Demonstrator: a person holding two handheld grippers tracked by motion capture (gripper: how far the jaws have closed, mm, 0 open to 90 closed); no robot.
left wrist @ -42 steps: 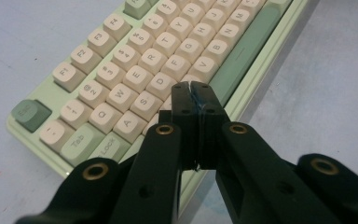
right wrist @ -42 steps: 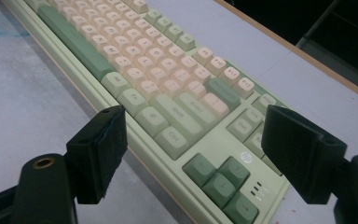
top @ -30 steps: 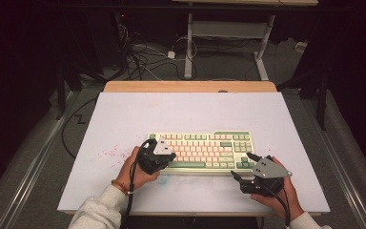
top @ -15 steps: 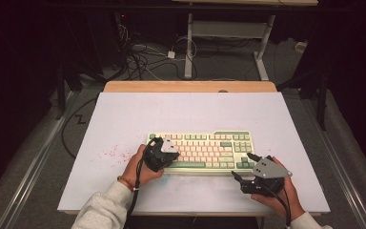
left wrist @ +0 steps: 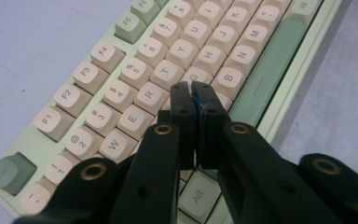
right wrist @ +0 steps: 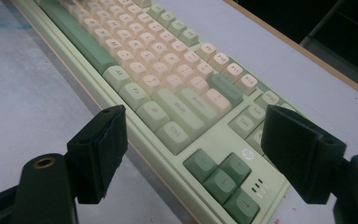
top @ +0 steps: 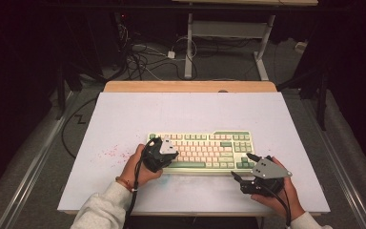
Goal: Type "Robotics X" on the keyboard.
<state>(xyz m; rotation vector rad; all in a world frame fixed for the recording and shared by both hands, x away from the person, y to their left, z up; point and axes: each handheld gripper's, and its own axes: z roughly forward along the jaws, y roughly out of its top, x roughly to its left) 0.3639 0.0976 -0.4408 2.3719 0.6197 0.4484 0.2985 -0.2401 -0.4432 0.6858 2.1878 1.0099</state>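
My left gripper (top: 164,153) sits clenched over the keyboard; my right gripper (top: 246,166) hangs released beside it.

The pale green keyboard with cream and green plastic keys (top: 205,150) lies at the centre of the white tabletop (top: 181,114), a little toward 6 o'clock. In the left gripper view my jaws are pressed together with nothing between them, tips over the G key (left wrist: 196,75). My right gripper, jaws spread wide, hovers off the keyboard's 4 o'clock corner by the dark green arrow keys (right wrist: 223,179).

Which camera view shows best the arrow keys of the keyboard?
The right gripper view: the arrow keys lie close, between the open right tongs. The high view shows them small on the keyboard. The left gripper view looks at letter keys past the shut left tongs.
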